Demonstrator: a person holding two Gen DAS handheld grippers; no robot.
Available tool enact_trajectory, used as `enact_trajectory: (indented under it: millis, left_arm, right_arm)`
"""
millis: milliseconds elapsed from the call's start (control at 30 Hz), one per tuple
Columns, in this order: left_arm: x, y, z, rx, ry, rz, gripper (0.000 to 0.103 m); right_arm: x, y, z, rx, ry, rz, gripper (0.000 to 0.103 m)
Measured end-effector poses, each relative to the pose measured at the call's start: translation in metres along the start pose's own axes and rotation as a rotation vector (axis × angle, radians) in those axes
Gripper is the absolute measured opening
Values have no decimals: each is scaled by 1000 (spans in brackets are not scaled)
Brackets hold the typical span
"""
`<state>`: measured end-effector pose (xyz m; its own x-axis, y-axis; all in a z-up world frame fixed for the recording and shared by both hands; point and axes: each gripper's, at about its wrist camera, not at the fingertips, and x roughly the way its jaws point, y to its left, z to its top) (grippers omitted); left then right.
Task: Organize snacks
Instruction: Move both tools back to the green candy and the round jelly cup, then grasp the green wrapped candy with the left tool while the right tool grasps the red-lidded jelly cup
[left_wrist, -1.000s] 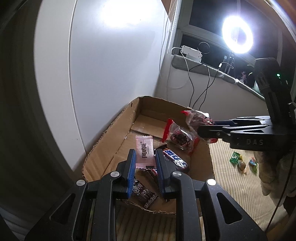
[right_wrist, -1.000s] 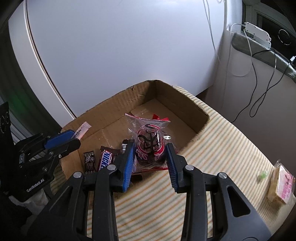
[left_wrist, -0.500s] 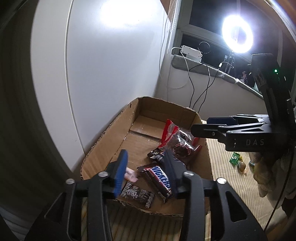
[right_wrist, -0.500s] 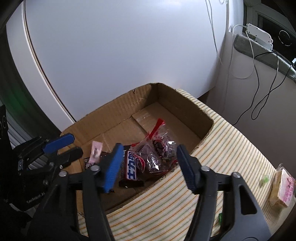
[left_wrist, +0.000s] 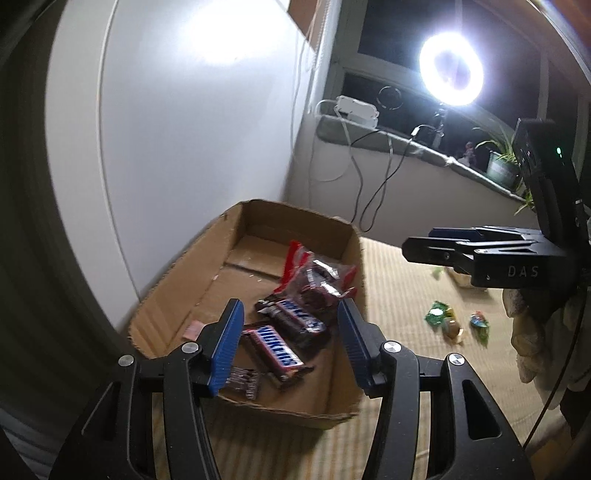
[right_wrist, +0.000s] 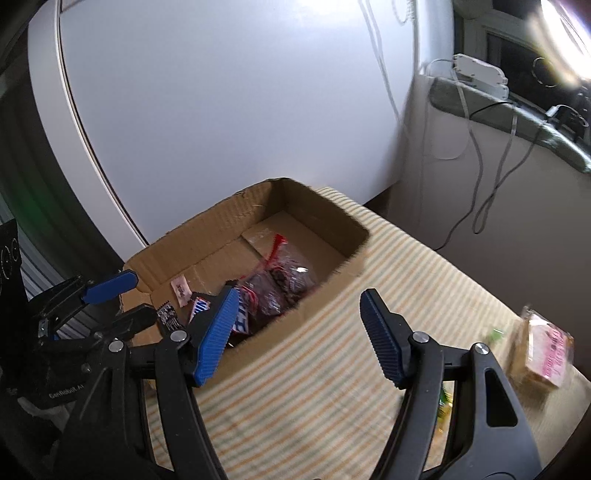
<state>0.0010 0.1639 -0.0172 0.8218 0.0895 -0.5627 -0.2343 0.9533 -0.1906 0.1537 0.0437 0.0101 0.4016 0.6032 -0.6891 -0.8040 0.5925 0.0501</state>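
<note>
An open cardboard box sits on a striped cloth by a white wall. Inside lie two Snickers bars, a clear bag with a red top, a small pink sachet and a dark packet. My left gripper hangs over the box's near end, jaws opening with nothing between them. My right gripper hovers over the box's front wall and the cloth, jaws also opening and empty.
Loose wrapped candies lie on the striped cloth right of the box. A pink-labelled packet rests at the far right. A ring light, a power strip and cables stand on the sill behind. A gloved hand holds the right gripper.
Both grippers opened. The left let go of the pink sachet and the right let go of the red-topped bag; both now lie in the box. Both grippers drew back and up.
</note>
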Motion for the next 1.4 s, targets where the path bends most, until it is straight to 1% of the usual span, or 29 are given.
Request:
enact_trajectory:
  millis: [167, 267, 367, 533, 700, 800, 867, 1000, 1133, 1233, 1400]
  left_arm:
    - [-2, -23, 1, 21, -4, -51, 52]
    - [2, -39, -1, 34, 5, -88, 52]
    - [9, -57, -5, 55, 26, -123, 52]
    - [24, -86, -11, 91, 61, -173, 52]
    - [43, -107, -13, 116, 100, -209, 46]
    - [54, -118, -13, 131, 127, -228, 42]
    - [63, -123, -14, 140, 147, -239, 38]
    - [84, -136, -15, 161, 194, -259, 35]
    - [105, -149, -14, 191, 235, -279, 32]
    - [122, -159, -16, 228, 260, -271, 30]
    - [139, -166, -17, 255, 296, -273, 29]
  right_arm:
    - [-28, -25, -16, 26, -22, -42, 71]
    - [-44, -48, -31, 67, -24, -72, 71]
    - [-56, -69, -46, 108, -20, -99, 71]
    - [-71, -108, -78, 172, 11, -153, 71]
    - [-76, -140, -106, 231, 45, -191, 71]
    - [-75, -156, -117, 264, 62, -198, 71]
    - [-74, -163, -124, 278, 67, -198, 71]
    - [-66, -173, -131, 294, 87, -177, 71]
    - [-56, -171, -134, 275, 103, -154, 71]
    - [-49, -168, -133, 253, 116, -144, 66]
    - [-39, -170, -130, 239, 130, -134, 65]
